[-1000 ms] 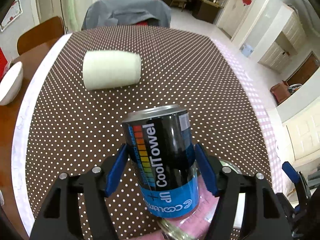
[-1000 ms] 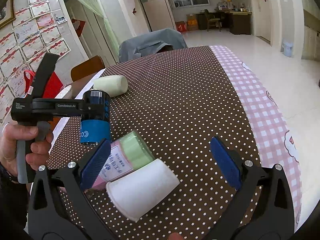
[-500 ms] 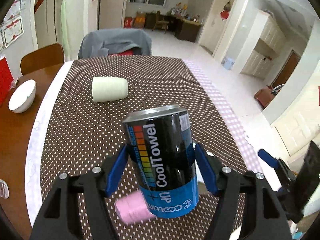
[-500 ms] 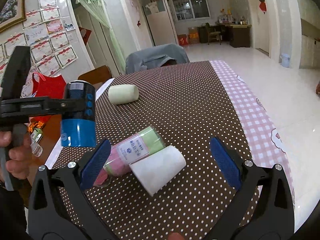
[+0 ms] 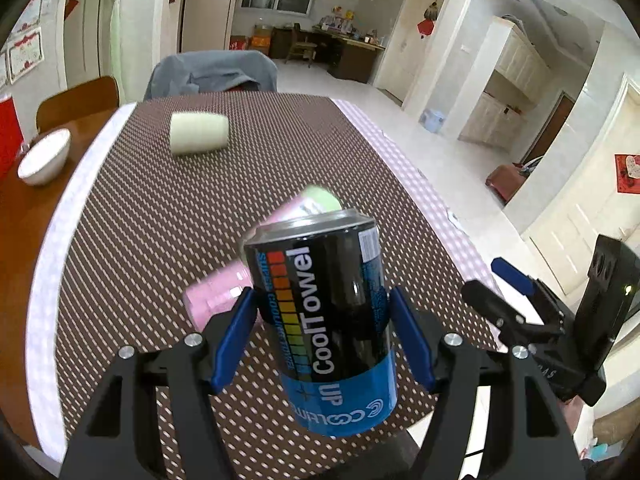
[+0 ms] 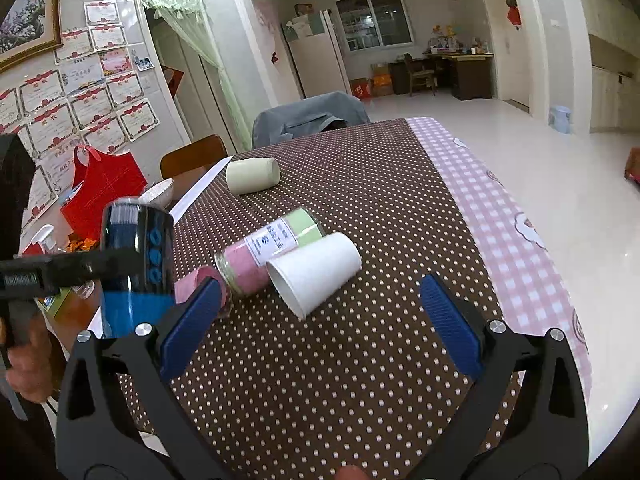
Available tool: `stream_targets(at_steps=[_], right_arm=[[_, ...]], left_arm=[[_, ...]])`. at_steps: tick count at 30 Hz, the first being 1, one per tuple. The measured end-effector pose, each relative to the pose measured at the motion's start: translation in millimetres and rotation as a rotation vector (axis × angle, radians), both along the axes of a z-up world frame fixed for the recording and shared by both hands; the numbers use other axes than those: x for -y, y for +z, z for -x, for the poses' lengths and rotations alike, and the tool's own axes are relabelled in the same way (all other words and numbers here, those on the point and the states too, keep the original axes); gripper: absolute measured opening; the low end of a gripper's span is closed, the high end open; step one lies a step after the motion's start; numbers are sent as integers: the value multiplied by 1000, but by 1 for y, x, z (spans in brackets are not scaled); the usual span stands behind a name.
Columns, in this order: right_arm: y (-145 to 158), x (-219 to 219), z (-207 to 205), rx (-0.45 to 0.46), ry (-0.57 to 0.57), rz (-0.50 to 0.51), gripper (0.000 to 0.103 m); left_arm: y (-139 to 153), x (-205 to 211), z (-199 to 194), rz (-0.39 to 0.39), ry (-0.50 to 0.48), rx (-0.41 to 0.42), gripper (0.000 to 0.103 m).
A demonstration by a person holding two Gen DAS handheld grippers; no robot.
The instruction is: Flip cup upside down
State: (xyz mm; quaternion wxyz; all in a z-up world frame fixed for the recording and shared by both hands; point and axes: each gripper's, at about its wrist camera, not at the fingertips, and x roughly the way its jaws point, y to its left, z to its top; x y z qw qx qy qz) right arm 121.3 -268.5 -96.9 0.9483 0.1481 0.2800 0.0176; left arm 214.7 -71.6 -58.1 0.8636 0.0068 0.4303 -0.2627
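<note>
A black and blue "CoolTowel" can (image 5: 328, 320) hangs above the near table edge with its print upside down, and my left gripper (image 5: 324, 338) is shut on its middle. The right wrist view shows the same can (image 6: 136, 264) at the left, held clear of the table. A white paper cup (image 6: 316, 272) lies on its side on the dotted cloth, mouth toward me, touching a pink and green jar (image 6: 272, 248) that also lies flat. My right gripper (image 6: 320, 324) stands open just short of the white cup, holding nothing. A pale green cup (image 6: 252, 176) lies on its side farther back.
The brown dotted tablecloth (image 6: 360, 200) meets a pink checked strip (image 6: 500, 220) on the right. A white bowl (image 5: 42, 156) sits on bare wood at the left, near a red bag (image 6: 104, 192). A grey-draped chair (image 5: 212, 74) stands at the far end. A hand (image 6: 28, 364) holds the left gripper.
My left gripper has risen and pulled back with the can, so more of the table shows beneath it. The right gripper has also lifted and drawn away from the white cup, still open.
</note>
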Motion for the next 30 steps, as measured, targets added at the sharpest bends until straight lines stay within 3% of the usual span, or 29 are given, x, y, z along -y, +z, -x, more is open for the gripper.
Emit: stream_targets(at_steps=[6, 16, 21, 26, 30], right_arm=[[-9, -1, 18, -9, -9, -3, 97], [-9, 5, 35, 0, -36, 9, 97], [-13, 2, 34, -13, -32, 9, 97], [-13, -2, 35, -17, -31, 6, 97], [-10, -6, 35, -15, -24, 9, 97]], left_arm=[[-37, 6, 11, 3, 0, -55, 66], [-83, 23, -5, -4, 3, -140, 67], [-88, 32, -2, -73, -10, -99, 71], [-74, 29, 4, -77, -8, -36, 82], [-66, 22, 8, -80, 24, -1, 82]])
